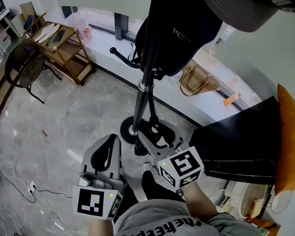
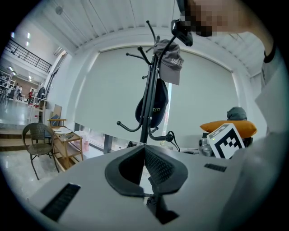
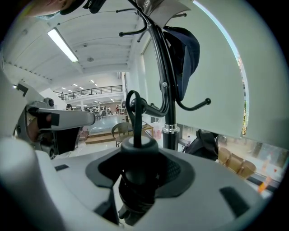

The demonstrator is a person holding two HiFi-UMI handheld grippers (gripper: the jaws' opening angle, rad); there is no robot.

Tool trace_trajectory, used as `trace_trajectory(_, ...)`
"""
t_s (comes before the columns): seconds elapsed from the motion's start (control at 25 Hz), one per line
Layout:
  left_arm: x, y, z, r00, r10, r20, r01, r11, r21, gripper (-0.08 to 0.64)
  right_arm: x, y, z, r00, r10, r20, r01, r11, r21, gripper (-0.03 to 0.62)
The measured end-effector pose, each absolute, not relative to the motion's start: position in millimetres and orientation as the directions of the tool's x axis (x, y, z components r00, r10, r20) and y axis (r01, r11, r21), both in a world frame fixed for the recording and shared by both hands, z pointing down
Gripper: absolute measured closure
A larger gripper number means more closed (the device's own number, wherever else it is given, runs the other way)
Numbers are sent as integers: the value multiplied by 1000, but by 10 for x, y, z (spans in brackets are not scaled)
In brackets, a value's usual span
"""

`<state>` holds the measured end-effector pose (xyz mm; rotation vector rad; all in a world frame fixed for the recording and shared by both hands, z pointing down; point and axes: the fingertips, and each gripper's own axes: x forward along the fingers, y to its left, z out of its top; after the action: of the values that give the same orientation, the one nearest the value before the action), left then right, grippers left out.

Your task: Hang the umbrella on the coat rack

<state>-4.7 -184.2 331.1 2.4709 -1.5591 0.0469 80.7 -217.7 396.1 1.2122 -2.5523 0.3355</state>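
finding 1, right tongs [image 3: 137,155]: clamped on the handle end of the folded black umbrella [image 3: 134,180]. the handle stands upright between the two pads and its wrist strap [image 3: 132,103] rises clear above them. i judge the grip is taken low on the handle so that the strap loop is left free to go over a hook.

finding 2, left tongs [image 2: 144,153]: pads together at the tips, with nothing between them. in the head view the left tongs sit low and to the left of the right tongs, close beside them but not touching the umbrella. i judge they are held back so as not to foul the strap.

finding 3, coat rack [image 1: 143,93]: a black pole on a round base on the floor, directly ahead of both tongs. a dark bag [image 1: 183,34] hangs from the upper arms and a grey cap [image 1: 245,7] sits at the top. a lower hook [image 1: 122,58] curls out to the left and is bare.

finding 4, position: the umbrella is in my right tongs, near the pole and low on it, well below the bag. in the right gripper view the strap loop lies just beside a lower arm of the rack. whether it touches that arm i cannot tell. the umbrella is not yet hung.
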Motion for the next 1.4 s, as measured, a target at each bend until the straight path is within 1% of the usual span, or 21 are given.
trace_trajectory(1.4,-115,-1939,3336,404,-903,147,-910,-379,171,543,769,-2465,3957,-605,-707,367,-777,625,-77,385)
